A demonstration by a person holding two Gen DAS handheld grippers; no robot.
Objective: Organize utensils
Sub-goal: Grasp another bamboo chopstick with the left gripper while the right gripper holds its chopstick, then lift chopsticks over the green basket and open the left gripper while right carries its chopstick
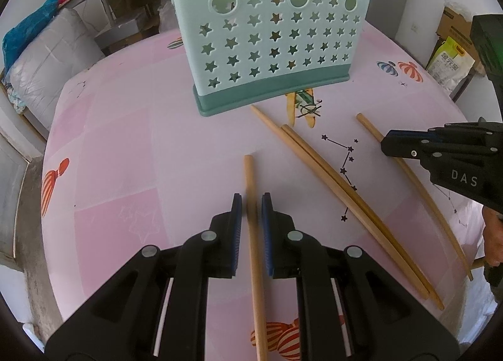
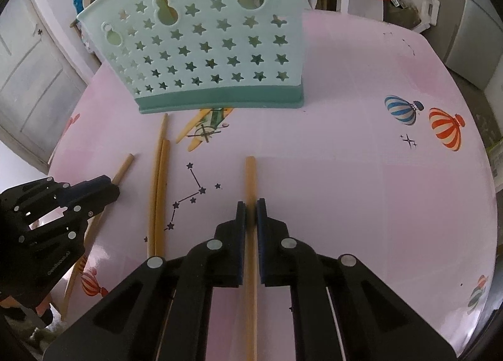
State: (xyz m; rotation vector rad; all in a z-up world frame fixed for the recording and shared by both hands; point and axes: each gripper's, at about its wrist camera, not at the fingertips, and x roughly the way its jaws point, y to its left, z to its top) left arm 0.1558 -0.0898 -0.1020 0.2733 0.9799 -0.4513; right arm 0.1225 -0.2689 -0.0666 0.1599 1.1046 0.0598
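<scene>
Now | left tongs (image 1: 251, 203) pinching chopstick (image 1: 251, 191) | right tongs (image 2: 251, 208) pinching second chopstick (image 2: 250, 178) lengthwise

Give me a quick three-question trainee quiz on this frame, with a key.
1. How many chopsticks are outside the green holder?
2. True or false: the holder lies tipped over on the pink table.
3. What sits between the fingers of the right tool? A) a spoon B) a chopstick C) nothing

Key: 1. Four. 2. False, it stands upright. 3. B.
</scene>
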